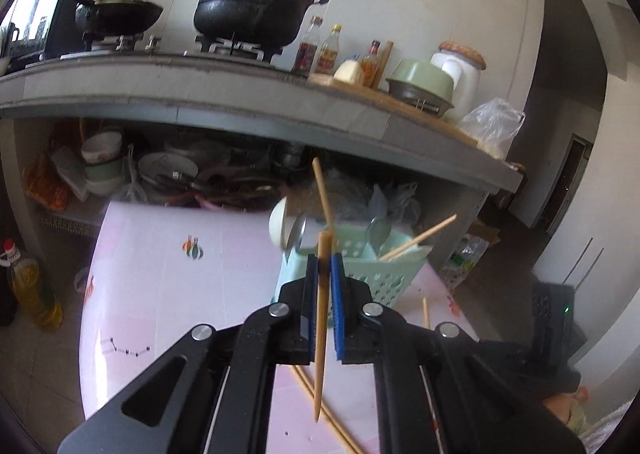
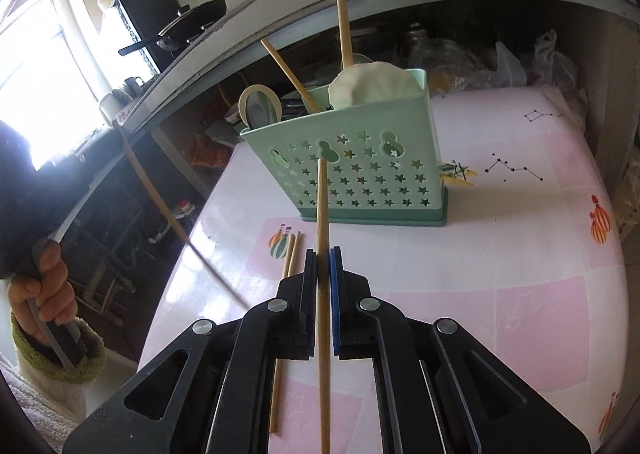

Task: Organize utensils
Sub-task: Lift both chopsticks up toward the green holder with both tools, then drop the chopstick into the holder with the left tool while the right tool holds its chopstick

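While 2 chopsticks and some spoons already stand in the green caddy (image 2: 360, 170), each hand-held gripper (left (image 1: 325, 258), right (image 2: 323, 254)) clamps 1 chopstick near it, and 2 more chopsticks (image 2: 289, 258) lie on the desk (image 2: 520, 238).

**Matt wood, perforated plastic, glossy cloth**

The pale tan wooden chopstick (image 1: 321, 318) in the left claw (image 1: 324, 266) looks smooth and matt, as does the one (image 2: 322, 274) in the right claw (image 2: 323, 260). Both claws are matt black plastic with bright metal rivets (image 2: 277, 305) and ribbed blue pads (image 1: 336, 306). The mint-green plastic utensil basket (image 2: 360, 170) has a satin finish pierced with star holes. The pink printed covering on the worktop (image 2: 500, 246) looks glossy, like vinyl. A white ceramic-looking spoon (image 2: 372, 88) appears smooth.
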`<move>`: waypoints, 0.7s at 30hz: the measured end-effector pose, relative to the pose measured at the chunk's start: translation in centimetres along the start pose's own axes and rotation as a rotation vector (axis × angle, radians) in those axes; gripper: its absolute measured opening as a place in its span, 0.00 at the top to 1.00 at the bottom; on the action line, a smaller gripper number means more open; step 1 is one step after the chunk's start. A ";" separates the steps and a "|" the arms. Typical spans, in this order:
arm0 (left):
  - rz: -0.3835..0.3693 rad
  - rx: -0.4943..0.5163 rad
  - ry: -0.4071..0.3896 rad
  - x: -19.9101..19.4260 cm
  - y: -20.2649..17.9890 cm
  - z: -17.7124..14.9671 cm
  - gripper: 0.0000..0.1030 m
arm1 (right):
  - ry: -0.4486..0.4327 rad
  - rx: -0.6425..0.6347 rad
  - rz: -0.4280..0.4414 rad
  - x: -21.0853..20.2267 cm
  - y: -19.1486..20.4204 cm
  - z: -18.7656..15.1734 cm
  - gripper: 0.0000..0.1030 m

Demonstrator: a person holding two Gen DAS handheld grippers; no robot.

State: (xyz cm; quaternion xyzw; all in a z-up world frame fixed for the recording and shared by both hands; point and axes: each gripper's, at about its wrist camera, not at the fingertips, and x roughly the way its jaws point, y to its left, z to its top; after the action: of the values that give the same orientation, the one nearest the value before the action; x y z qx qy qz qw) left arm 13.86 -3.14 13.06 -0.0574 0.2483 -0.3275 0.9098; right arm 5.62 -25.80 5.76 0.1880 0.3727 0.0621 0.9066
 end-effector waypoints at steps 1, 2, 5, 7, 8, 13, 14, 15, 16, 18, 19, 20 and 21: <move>-0.021 0.006 -0.033 -0.4 -0.4 1.3 0.95 | -0.003 0.001 0.000 0.0 -0.1 0.0 0.96; -0.041 0.011 -0.063 -0.7 -0.8 2.5 0.95 | -0.006 0.003 0.000 -0.1 -0.1 0.0 0.96; -0.086 0.038 -0.156 -1.6 -2.1 6.2 0.95 | -0.014 0.009 0.002 -0.3 -0.4 0.0 0.96; -0.124 0.052 -0.210 -1.9 -3.1 8.3 0.95 | -0.017 0.008 -0.001 -0.3 -0.5 0.0 0.96; -0.136 0.064 -0.238 -1.9 -3.6 9.3 0.95 | -0.018 0.009 -0.002 -0.4 -0.5 0.0 0.96; -0.139 0.110 -0.279 0.2 -5.4 11.3 0.95 | -0.022 0.017 -0.002 -0.6 -0.6 -0.1 0.96; -0.129 0.118 -0.275 0.9 -5.6 11.3 0.95 | -0.023 0.019 -0.002 -0.6 -0.7 -0.2 0.96; -0.120 0.126 -0.271 1.6 -5.8 11.3 0.95 | -0.023 0.021 -0.001 -0.7 -0.8 -0.2 0.96; -0.113 0.130 -0.264 2.3 -5.9 11.1 0.95 | -0.023 0.022 -0.001 -0.7 -0.8 -0.2 0.96; -0.101 0.133 -0.251 3.4 -6.1 10.9 0.95 | -0.023 0.023 -0.002 -0.8 -0.9 -0.2 0.96; -0.099 0.134 -0.251 3.8 -6.1 10.9 0.95 | -0.024 0.024 -0.002 -0.8 -1.0 -0.2 0.96; -0.096 0.134 -0.255 4.1 -6.0 10.9 0.95 | -0.025 0.026 -0.003 -0.9 -1.1 -0.2 0.96; -0.095 0.132 -0.259 4.2 -5.9 10.8 0.95 | -0.025 0.028 -0.003 -0.9 -1.1 -0.2 0.96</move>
State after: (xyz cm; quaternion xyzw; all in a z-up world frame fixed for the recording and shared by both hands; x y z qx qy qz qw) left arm 18.62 -10.98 22.26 -0.0509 0.1037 -0.3759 0.9194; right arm 4.81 -27.02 5.79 0.2010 0.3623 0.0533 0.9086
